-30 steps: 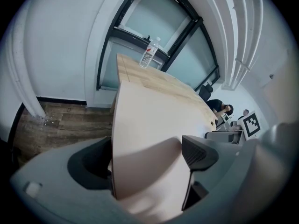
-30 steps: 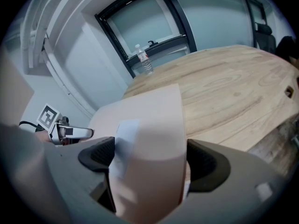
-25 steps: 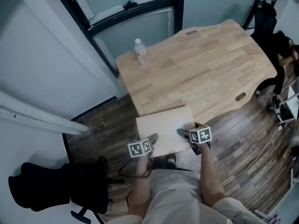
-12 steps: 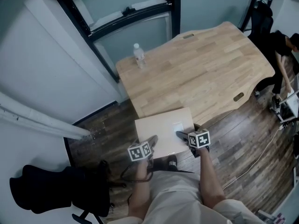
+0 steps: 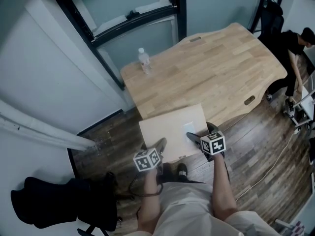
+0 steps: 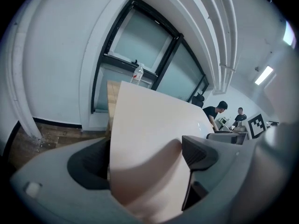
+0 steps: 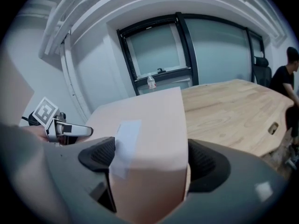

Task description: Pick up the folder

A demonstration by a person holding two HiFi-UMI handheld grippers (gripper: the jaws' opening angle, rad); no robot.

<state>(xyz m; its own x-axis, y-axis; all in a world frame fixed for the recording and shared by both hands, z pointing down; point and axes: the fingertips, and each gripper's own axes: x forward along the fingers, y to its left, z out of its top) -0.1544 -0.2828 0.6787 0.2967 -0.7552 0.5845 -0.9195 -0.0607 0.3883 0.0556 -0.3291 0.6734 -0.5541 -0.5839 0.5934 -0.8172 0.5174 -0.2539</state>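
Note:
The folder [image 5: 172, 129] is a flat beige sheet with a white label [image 5: 188, 127], held in the air over the floor at the table's near edge. My left gripper [image 5: 158, 146] is shut on its near left edge, and the folder [image 6: 149, 134] fills the space between its jaws. My right gripper [image 5: 193, 137] is shut on the near right part, next to the label. In the right gripper view the folder [image 7: 149, 120] sits clamped between both pads, with the left gripper's marker cube [image 7: 44, 112] at the left.
A light wooden table [image 5: 216, 68] stretches ahead, with a clear water bottle [image 5: 143, 60] at its far left corner. A person in black [image 5: 290, 41] bends over at the right. A black chair [image 5: 59, 200] stands at the lower left. Glass partitions with black frames [image 5: 133, 14] lie beyond.
The folder, held by both grippers, has come up a little and shifted slightly toward the table. The person at the right has leaned further into view.

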